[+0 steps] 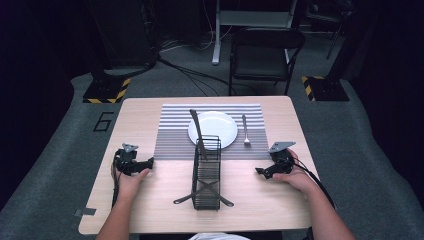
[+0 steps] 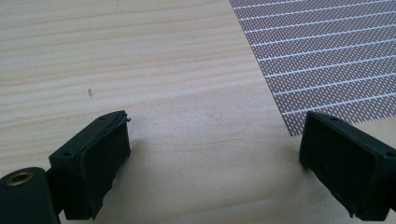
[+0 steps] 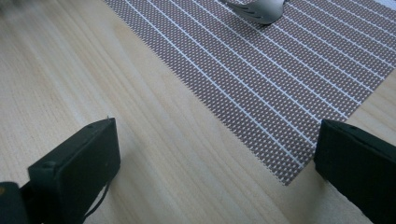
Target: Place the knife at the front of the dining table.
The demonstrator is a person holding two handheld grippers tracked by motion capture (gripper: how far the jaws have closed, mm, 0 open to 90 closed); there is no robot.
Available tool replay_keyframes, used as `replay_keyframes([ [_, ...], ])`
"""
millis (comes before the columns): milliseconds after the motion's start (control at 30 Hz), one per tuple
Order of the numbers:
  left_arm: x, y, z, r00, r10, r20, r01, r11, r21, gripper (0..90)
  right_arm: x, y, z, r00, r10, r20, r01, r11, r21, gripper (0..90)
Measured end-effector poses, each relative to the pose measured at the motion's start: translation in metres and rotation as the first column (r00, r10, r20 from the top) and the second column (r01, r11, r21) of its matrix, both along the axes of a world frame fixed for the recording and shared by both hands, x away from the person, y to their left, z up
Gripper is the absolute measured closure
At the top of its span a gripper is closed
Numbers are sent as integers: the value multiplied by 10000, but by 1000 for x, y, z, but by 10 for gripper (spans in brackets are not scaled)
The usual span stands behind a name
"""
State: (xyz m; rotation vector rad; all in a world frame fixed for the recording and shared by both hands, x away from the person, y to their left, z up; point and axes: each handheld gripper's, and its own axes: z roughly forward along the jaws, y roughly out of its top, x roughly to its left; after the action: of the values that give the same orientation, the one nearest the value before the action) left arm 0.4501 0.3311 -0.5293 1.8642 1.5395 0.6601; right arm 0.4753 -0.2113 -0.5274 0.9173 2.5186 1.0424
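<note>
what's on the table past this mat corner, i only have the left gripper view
Observer: A white plate sits on the striped placemat, near its middle.
Operator: any cutlery out
Observer: A fork lies on the placemat just right of the plate, handle pointing away from the person.
Operator: anything closer to me
Observer: A black wire basket stands at the table's centre, between the left gripper and the right gripper, with a dark utensil leaning up out of it.
Operator: is the right one holding anything
Observer: No, the right gripper is open over bare wood beside the placemat's corner.
</note>
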Motion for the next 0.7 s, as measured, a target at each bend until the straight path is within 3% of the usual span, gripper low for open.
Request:
replay_keyframes([
  [700, -1, -1, 0, 9997, -198, 128, 199, 9998, -31, 136, 0, 0, 0, 10000, -52, -15, 52, 10000, 37, 0],
])
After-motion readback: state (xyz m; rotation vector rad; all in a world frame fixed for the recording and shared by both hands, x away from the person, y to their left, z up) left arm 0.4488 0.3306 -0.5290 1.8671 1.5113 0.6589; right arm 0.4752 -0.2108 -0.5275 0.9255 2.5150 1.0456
